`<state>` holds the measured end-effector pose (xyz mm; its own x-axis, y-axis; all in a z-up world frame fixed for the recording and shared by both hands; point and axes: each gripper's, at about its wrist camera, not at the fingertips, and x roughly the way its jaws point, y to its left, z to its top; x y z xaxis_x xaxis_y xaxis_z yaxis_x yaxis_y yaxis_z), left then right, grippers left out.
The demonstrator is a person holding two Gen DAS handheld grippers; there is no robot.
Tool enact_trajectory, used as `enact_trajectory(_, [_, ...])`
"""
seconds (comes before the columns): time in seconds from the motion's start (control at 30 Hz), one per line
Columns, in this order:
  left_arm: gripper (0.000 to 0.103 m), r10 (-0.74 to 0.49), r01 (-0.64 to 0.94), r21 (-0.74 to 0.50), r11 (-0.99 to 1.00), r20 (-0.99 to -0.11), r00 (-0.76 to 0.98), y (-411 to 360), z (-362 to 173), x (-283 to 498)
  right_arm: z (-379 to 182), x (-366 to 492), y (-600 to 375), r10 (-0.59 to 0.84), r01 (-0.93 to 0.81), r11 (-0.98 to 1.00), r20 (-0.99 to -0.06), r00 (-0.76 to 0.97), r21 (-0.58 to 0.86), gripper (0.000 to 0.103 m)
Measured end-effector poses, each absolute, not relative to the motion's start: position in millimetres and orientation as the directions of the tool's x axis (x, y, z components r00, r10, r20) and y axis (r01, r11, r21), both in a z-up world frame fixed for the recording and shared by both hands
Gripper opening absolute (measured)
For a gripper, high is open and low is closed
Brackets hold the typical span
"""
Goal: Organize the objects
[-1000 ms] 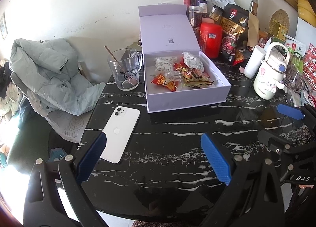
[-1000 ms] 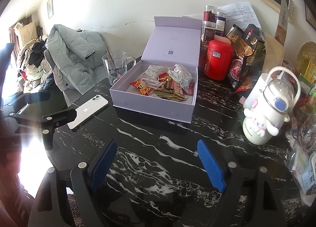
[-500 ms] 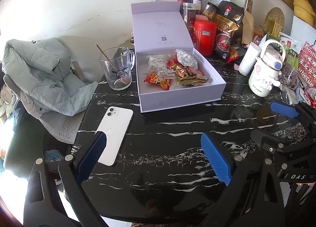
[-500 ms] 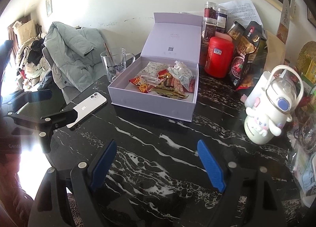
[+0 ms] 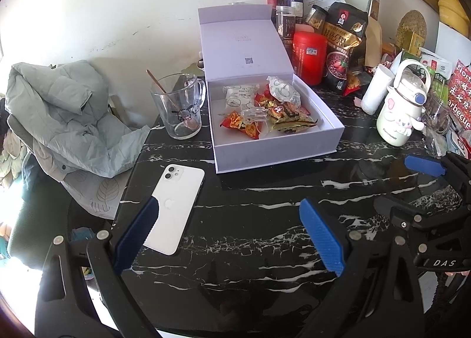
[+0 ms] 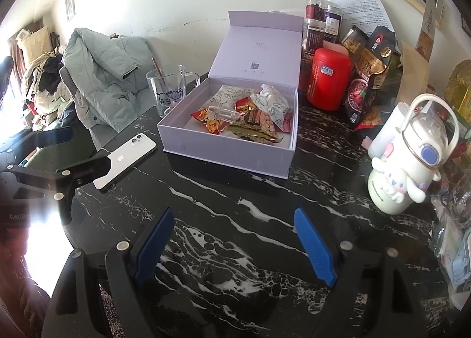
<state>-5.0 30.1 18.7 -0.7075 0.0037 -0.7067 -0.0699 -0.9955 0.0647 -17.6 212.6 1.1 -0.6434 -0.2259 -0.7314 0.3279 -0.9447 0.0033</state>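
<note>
While both tools hang over the near edge of the black white-veined marble surface (image 5: 265, 196), the holdings stand as follows.

Item 1: lilac cardboard gift box (image 5: 276, 149), lid hinged upright at the back, resting mid-surface. Contents: a loose heap of wrapped snack packets (image 5: 265, 114) in red, orange, white and dark foil, lying inside the tray.

Item 2: white smartphone (image 5: 176, 199), face down, flat on the surface, just left of the box and apart from it.

Item 3: clear glass mug with cartoon print (image 5: 179, 108), a spoon standing in it, behind the phone and beside the box.

Item 4: white cartoon-dog flask with carry handle (image 6: 409, 161), upright, right of the box.

Item 5: red cylindrical canister (image 6: 329, 82) with jars and snack bags crowded along the wall behind.

Left tool (image 5: 229, 235): blue pads spread wide, nothing between them; its left pad overlaps the phone's lower end in view, while the box lies ahead. Right tool (image 6: 235, 244): likewise spread and empty, bare marble beneath, box ahead, flask to its right.

Judgement: snacks boxed and lid up fit either a box being filled or one about to be closed; which item is meant next cannot be told. Any approach is best kept low and square, clear of the glass mug and flask.
</note>
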Motion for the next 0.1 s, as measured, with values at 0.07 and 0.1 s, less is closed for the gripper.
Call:
enact_trajectory(0.07, [0.097,0.006,-0.076,0.067,-0.995,-0.708,-0.706,30.1,17.5,-5.8,-0.6,-19.1,212.0,-0.223,0.326,-0.945,-0.735,-0.64,0.002,0.085])
enact_trajectory(0.1, [0.097,0.009,-0.079,0.067,-0.995,-0.71,-0.704,30.4,17.2,-6.1,-1.3,-19.5,211.8,-0.222,0.326,-0.946,-0.736,-0.639,0.002,0.085])
